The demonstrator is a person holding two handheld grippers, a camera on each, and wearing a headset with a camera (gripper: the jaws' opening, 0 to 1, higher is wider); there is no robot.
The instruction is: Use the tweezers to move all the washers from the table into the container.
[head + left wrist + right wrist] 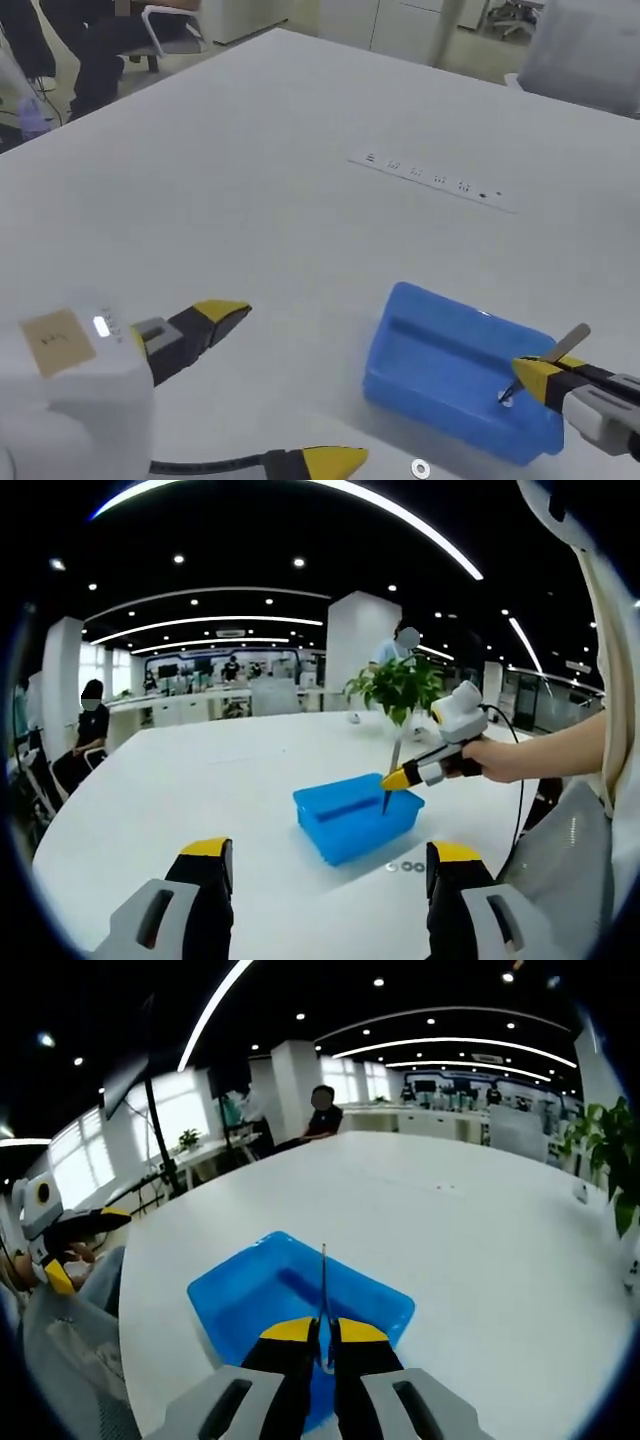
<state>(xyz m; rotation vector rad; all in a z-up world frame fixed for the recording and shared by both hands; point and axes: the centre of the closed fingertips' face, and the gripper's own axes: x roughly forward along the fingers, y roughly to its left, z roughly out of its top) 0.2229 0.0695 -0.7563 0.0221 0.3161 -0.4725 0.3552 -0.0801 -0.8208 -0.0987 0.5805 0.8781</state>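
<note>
One blue container [440, 345] sat on the white table [250, 150]. One pair of tweezers [565, 345] was clamped between the closed jaws of the right gripper [325, 1330], tips pointing down inside the container. Whether they held a washer could not be told. In the left gripper view, two washers [392, 866] [416, 866] lay side by side on the table just beside the container's wall. In the head view, one washer [421, 467] lay at the bottom edge. The left gripper [305, 383] hung near the container with its jaws wide apart and nothing between them. A strip of sockets [435, 180] was set in the table well beyond the container. A potted plant [400, 690] stood at the far end.
</note>
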